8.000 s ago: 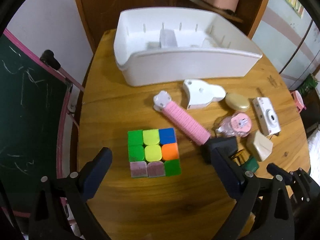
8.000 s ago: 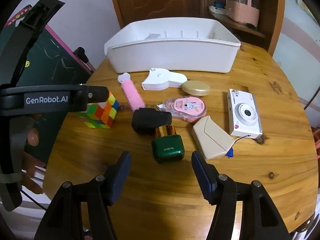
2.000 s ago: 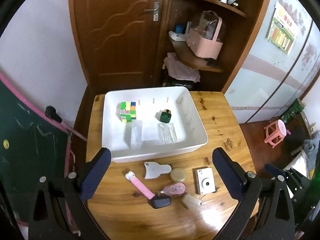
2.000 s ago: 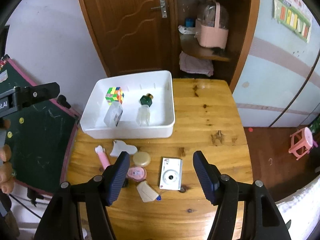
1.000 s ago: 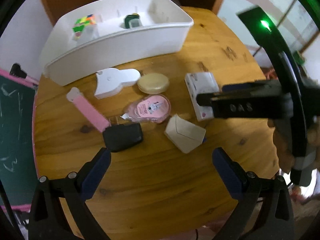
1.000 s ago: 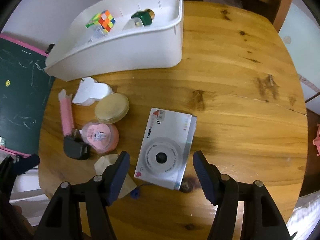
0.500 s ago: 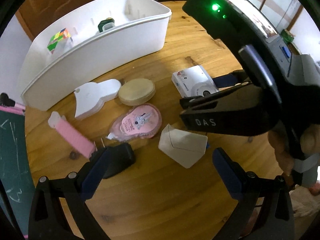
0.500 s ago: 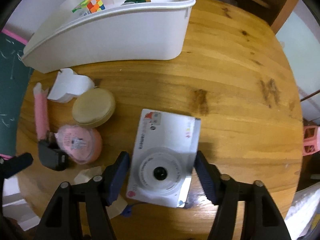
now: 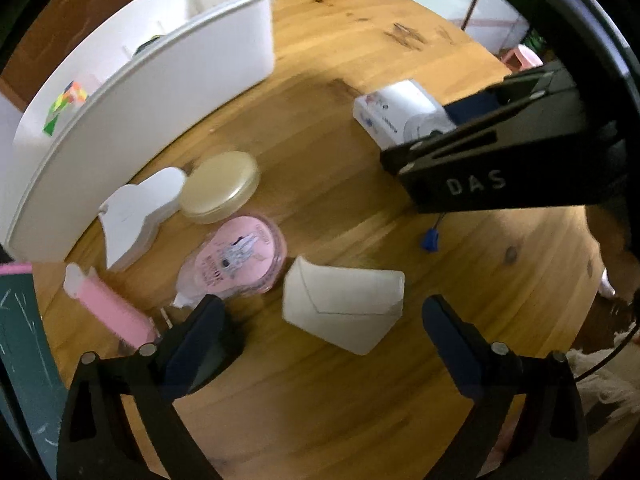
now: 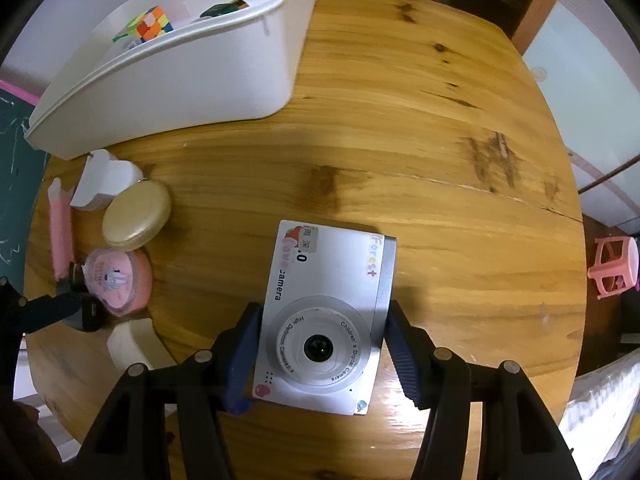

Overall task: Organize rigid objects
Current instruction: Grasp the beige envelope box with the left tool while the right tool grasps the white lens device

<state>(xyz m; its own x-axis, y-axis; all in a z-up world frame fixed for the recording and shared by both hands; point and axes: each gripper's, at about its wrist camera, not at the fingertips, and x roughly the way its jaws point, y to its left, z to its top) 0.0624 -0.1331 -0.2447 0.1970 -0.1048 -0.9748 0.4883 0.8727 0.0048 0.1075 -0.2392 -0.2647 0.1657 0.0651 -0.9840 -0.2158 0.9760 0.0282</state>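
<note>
A white toy camera lies flat on the round wooden table. My right gripper points straight down over it, both pads pressed on its two long sides. In the left wrist view the same camera shows under that gripper's black body. My left gripper hangs low over a beige envelope-shaped case. Its jaws are closing, with the case between the fingertips and untouched. A white bin at the back left holds a colour cube and a green bottle.
Left of the camera lie a round gold compact, a pink tape dispenser, a white flat dispenser and a pink-handled tool. A black object sits partly behind my left finger. The table's edge is close on the near side.
The right gripper came down around the camera and its jaws narrowed onto it. The left gripper sank and rolled, ending low over the beige case.
</note>
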